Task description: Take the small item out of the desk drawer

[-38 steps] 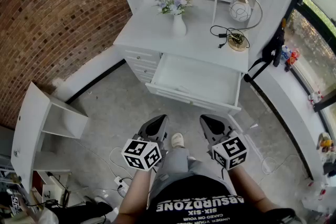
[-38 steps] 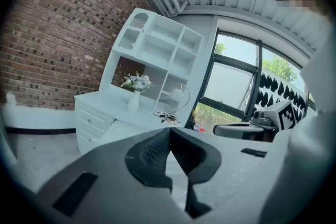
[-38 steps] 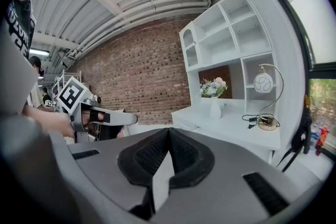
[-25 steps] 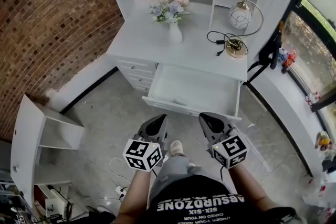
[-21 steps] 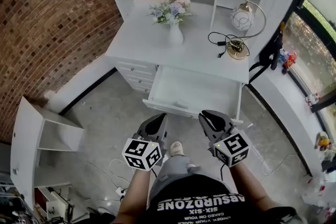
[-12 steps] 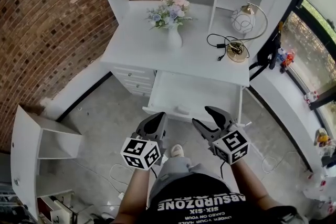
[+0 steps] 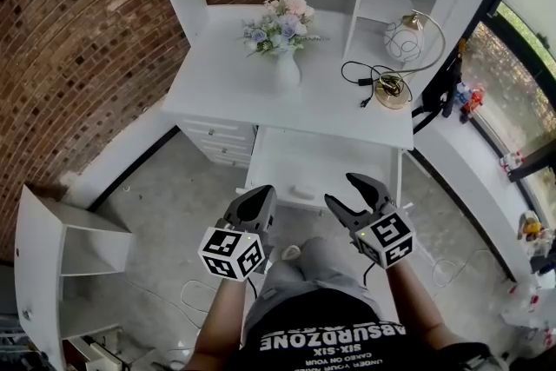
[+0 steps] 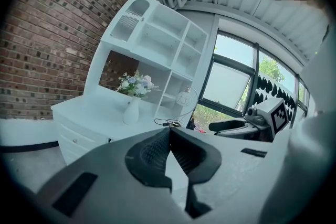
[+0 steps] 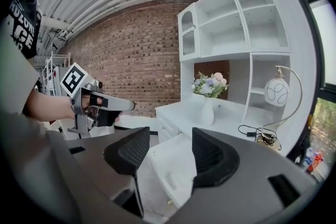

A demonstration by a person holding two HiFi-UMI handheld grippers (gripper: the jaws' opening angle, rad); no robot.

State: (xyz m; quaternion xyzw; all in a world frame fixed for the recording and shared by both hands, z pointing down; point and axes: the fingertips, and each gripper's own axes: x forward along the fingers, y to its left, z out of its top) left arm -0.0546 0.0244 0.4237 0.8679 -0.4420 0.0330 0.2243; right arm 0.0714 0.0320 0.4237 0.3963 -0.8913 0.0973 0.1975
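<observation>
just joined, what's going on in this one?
A person stands at a white desk whose drawer is pulled open, with tongs in each hand. The small item lies in the drawer near its front edge, untouched. The right tongs hover short of the drawer, jaws opening with nothing between them. The left tongs are shut and empty, held alongside.

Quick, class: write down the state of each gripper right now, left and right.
Left gripper: closed, holding nothing.
Right gripper: jaws opening, nothing between them.
</observation>
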